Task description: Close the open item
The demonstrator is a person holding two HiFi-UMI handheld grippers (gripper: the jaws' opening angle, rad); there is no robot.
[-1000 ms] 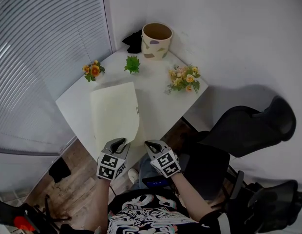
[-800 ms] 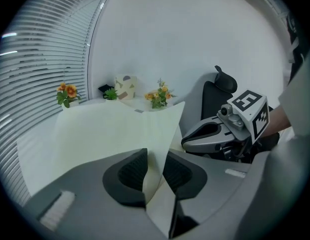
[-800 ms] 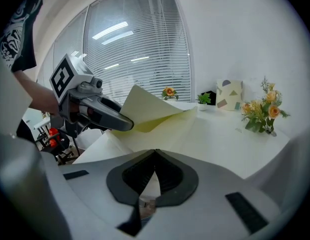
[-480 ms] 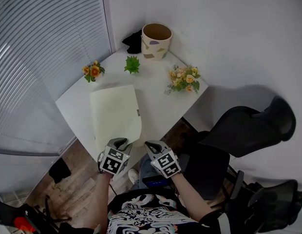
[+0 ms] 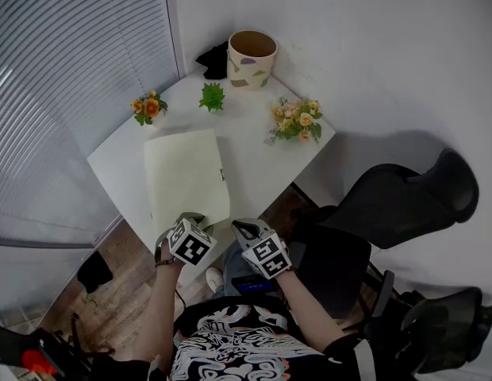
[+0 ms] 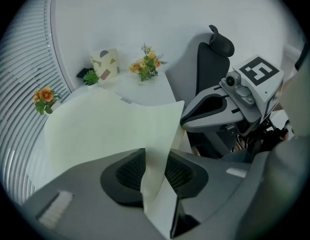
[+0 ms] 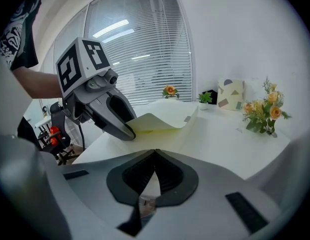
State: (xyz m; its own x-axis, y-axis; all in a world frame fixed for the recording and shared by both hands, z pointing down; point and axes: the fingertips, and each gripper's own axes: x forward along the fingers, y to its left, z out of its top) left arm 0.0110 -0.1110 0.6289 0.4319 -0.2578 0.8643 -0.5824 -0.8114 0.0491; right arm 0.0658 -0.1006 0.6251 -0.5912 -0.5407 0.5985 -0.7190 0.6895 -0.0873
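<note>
No words, numbers or brand names can be read anywhere. The two white plastic cubes point(image 5: 190, 245) point(image 5: 267, 257) behind the fingers carry only black square-pattern markers, no letters. A small grey tab point(image 5: 222, 175) on the edge of the cream paper folder point(image 5: 182, 173), ahead of the fingers, is too small to read.
</note>
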